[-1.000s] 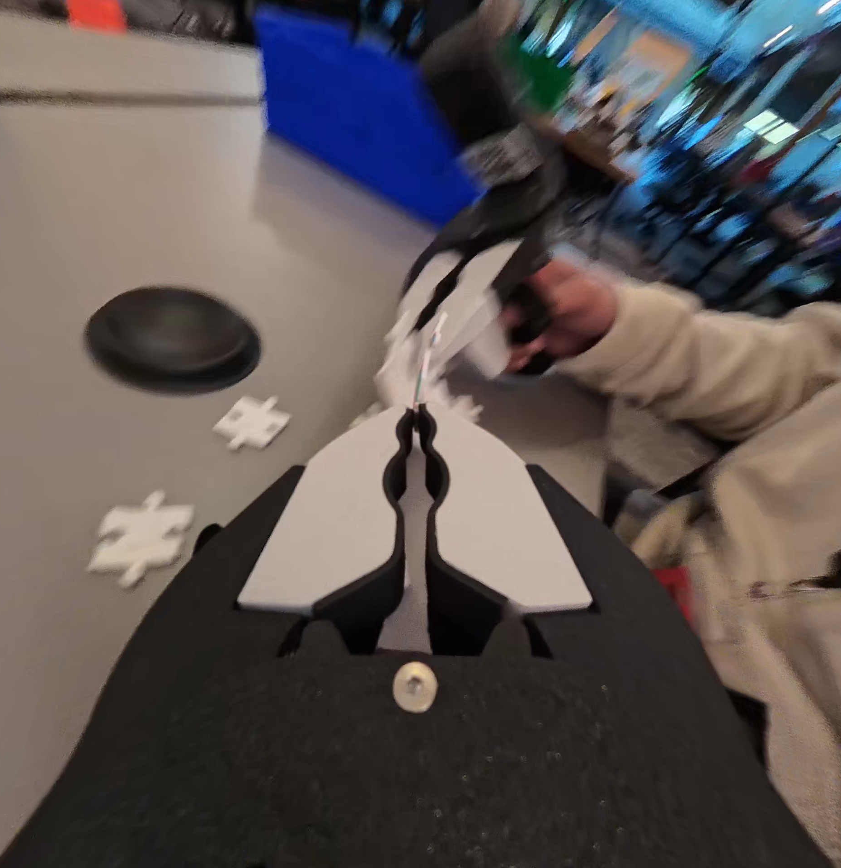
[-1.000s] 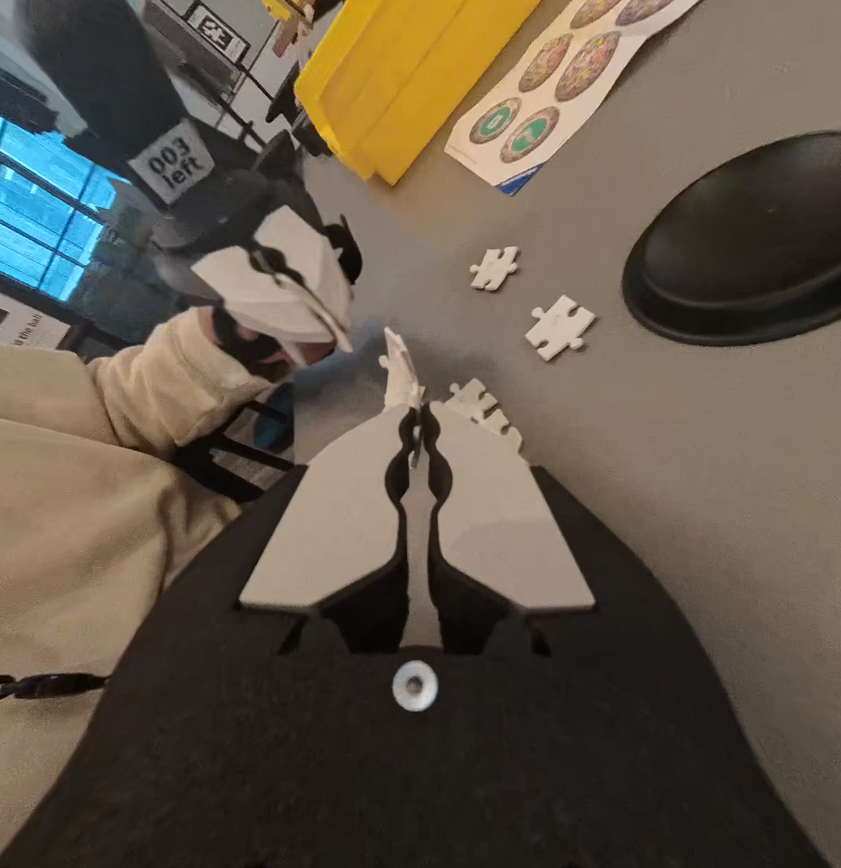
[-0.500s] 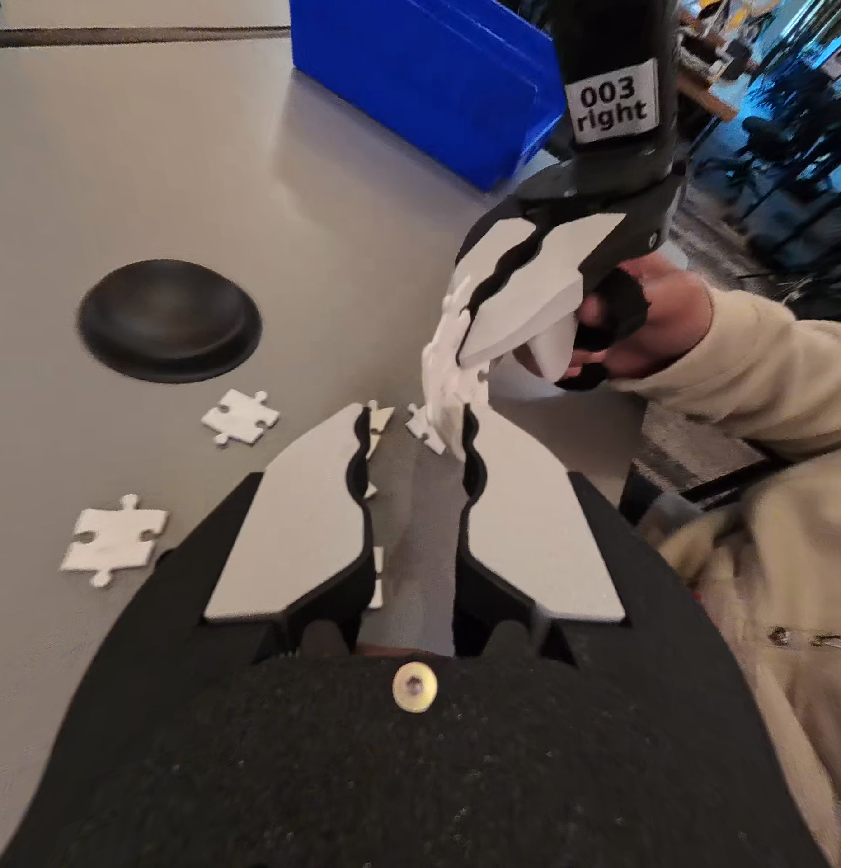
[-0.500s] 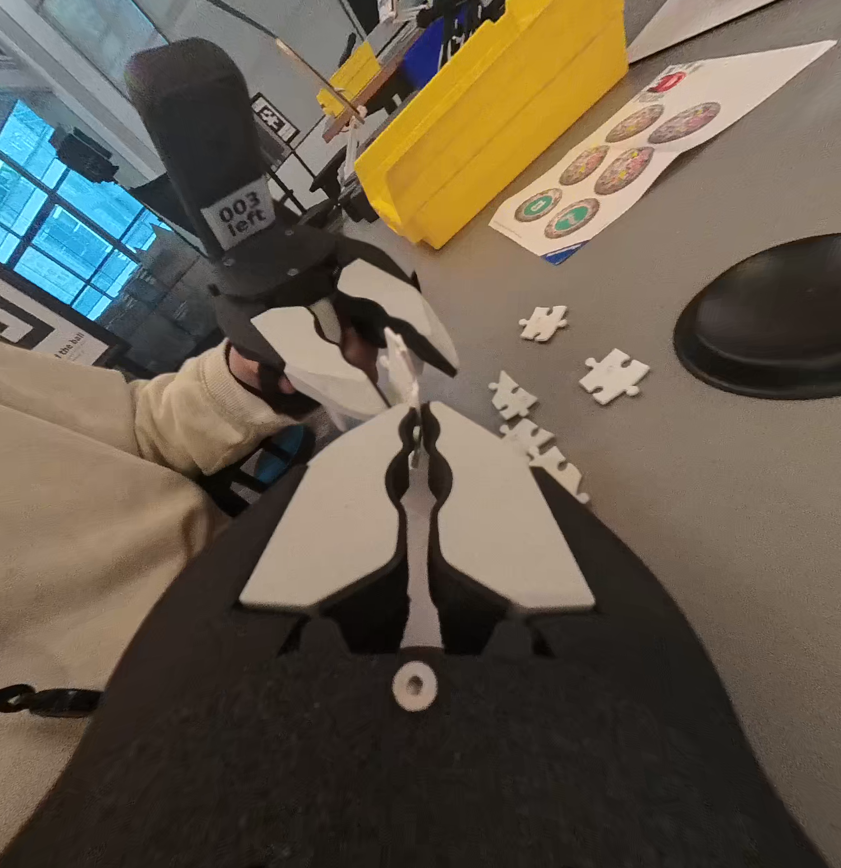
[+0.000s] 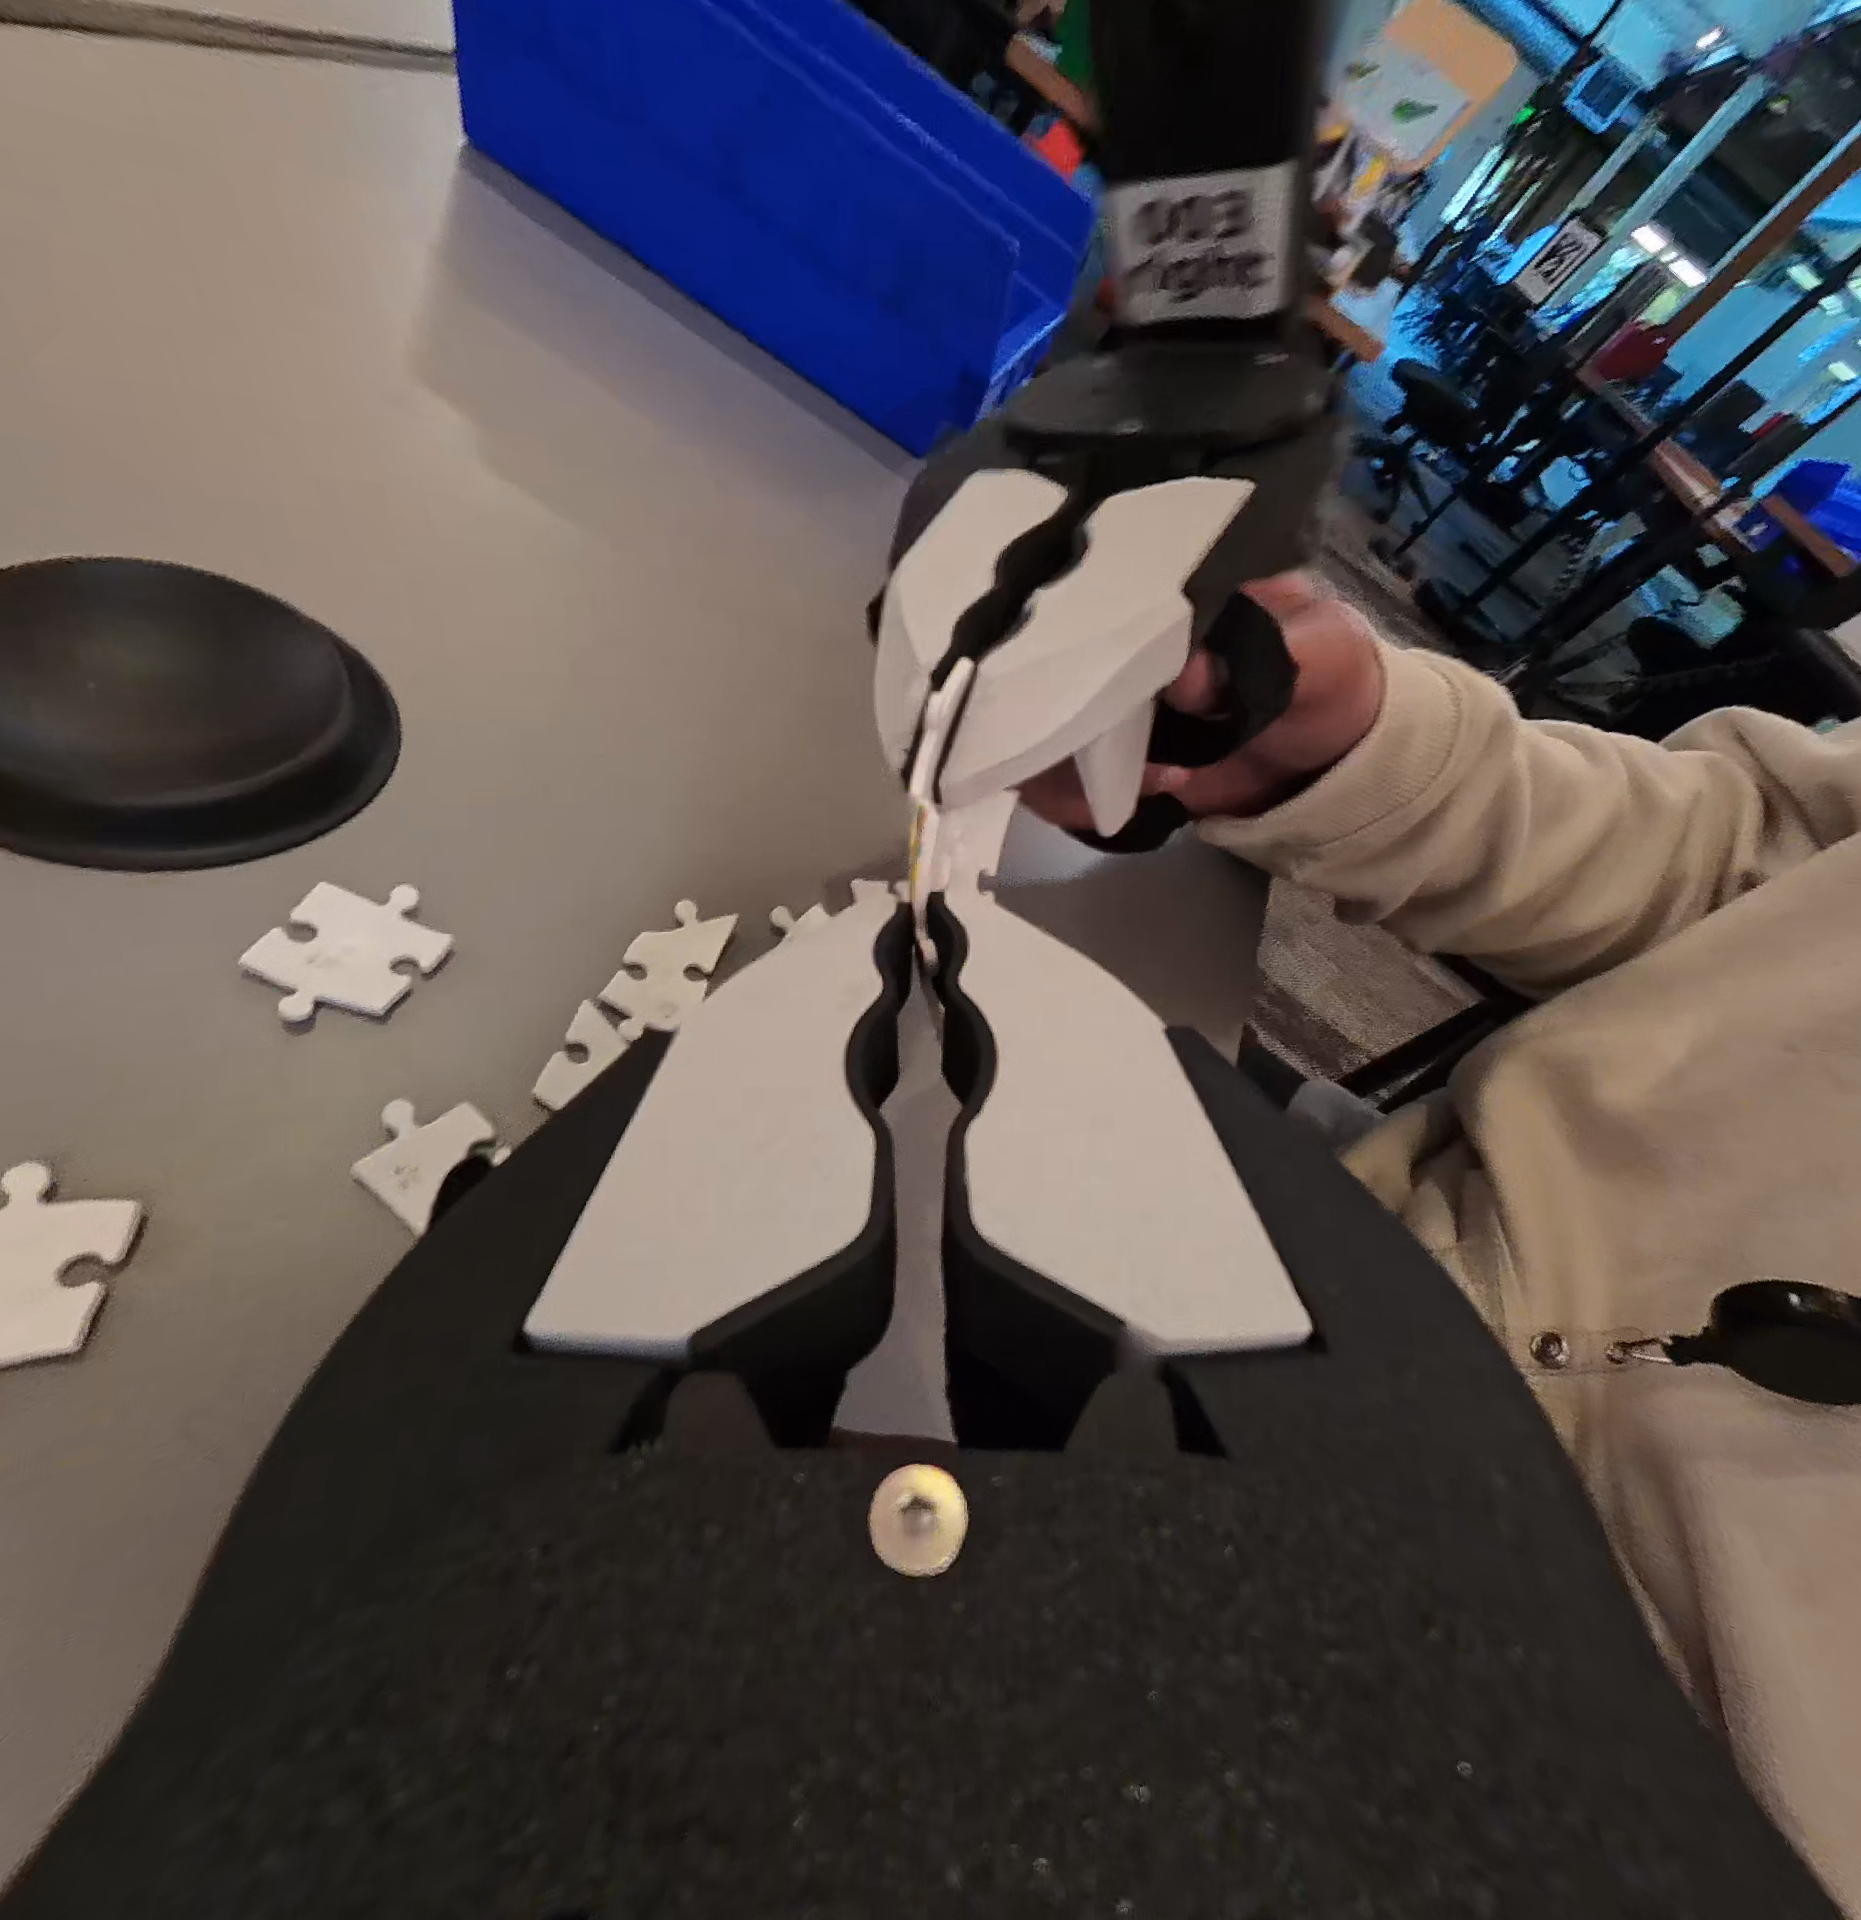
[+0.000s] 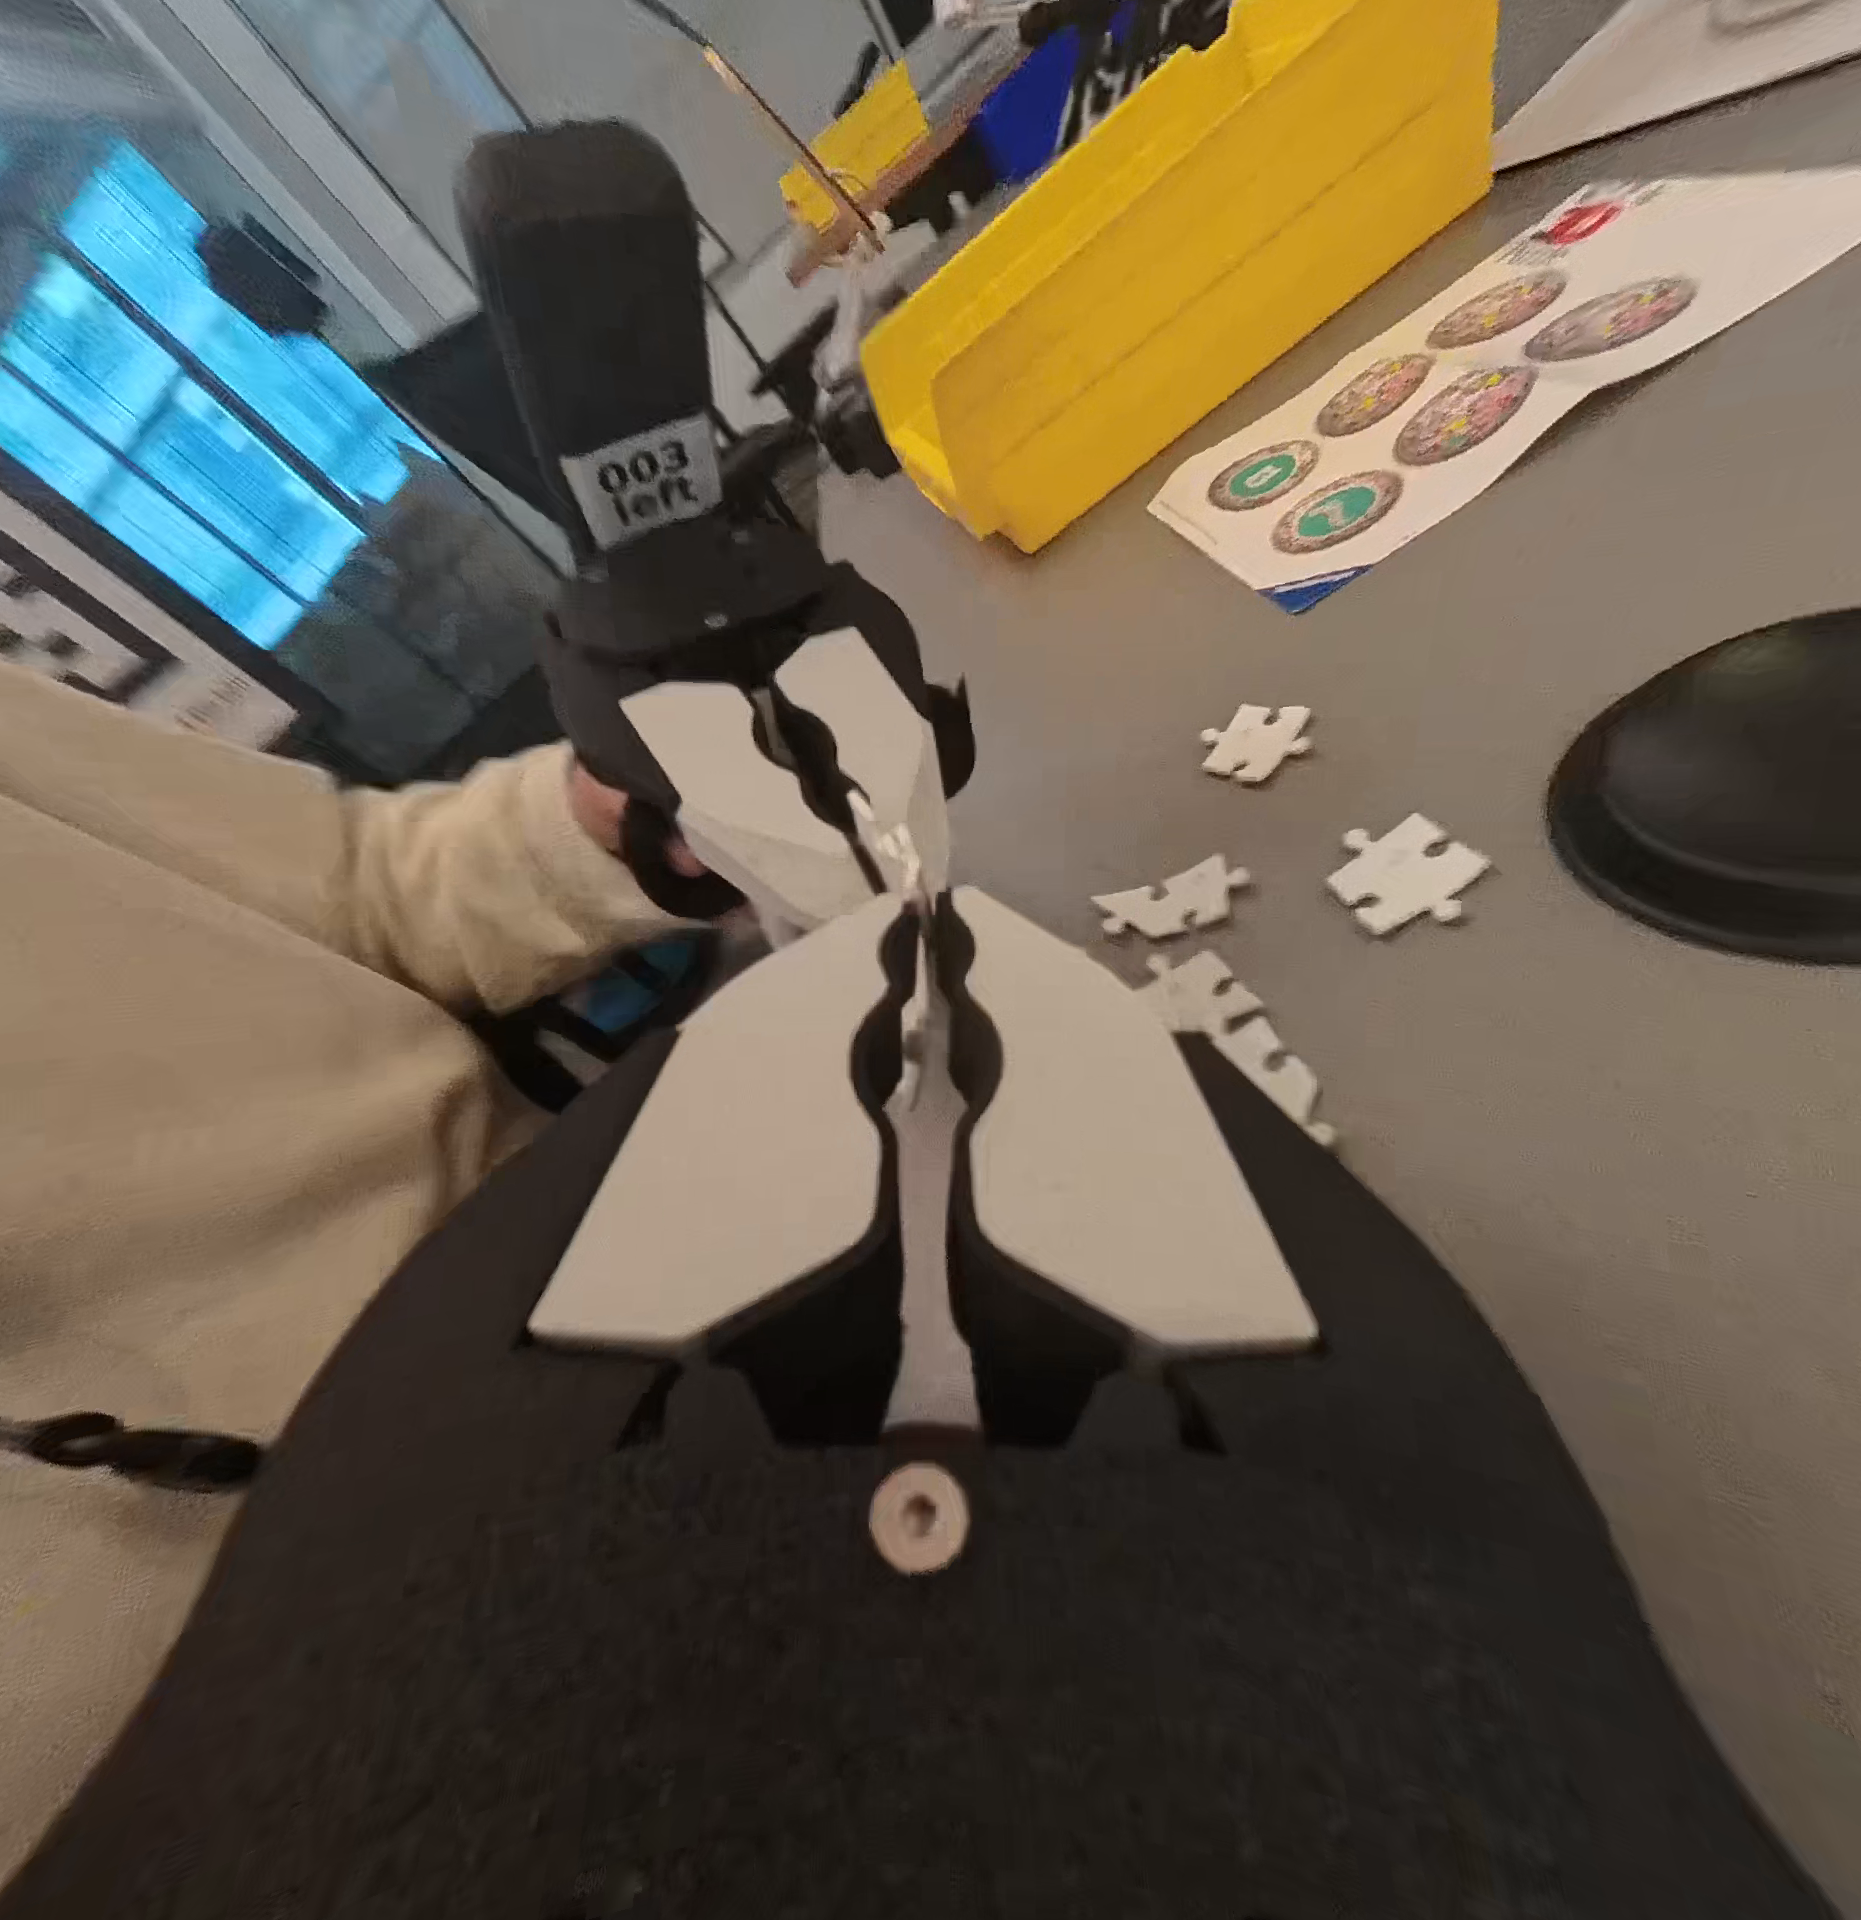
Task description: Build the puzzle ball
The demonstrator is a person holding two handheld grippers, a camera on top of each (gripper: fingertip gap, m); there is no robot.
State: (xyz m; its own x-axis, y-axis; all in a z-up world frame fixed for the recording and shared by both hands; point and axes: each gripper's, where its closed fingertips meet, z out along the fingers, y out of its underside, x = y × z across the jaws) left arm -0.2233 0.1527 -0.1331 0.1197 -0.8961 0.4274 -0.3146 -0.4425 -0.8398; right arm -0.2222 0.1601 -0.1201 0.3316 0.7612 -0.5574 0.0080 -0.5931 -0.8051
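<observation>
My left gripper [image 5: 924, 920] is shut on the lower edge of a small cluster of white puzzle pieces [image 5: 970, 840] held above the grey table [image 5: 614, 582]. My right gripper [image 5: 931, 769] points down from above and is shut on the same cluster's upper edge. The two tips nearly touch. In the right wrist view my right gripper [image 6: 921, 909] is shut, with a white piece [image 6: 915, 1023] edge-on between its fingers, and the left gripper [image 6: 900, 868] faces it. Several loose white pieces [image 5: 344, 948] lie on the table to the left.
A black dome-shaped base [image 5: 147, 717] sits on the table left of the grippers. A blue bin [image 5: 760, 187] stands at the back. The right wrist view shows a yellow bin [image 6: 1165, 281], a printed sheet with round pictures [image 6: 1477, 395], and loose pieces [image 6: 1409, 873]. A person's beige sleeve [image 5: 1528, 852] is on the right. The tips of both grippers are at nearly the same place. The black dome-shaped base [image 5: 147, 717] is about 15 cm from both grippers' fingertips.
My left gripper opened half a second ago and has now shut on the cluster. My right gripper stayed shut on it and now stands more upright, directly over the left tips.
</observation>
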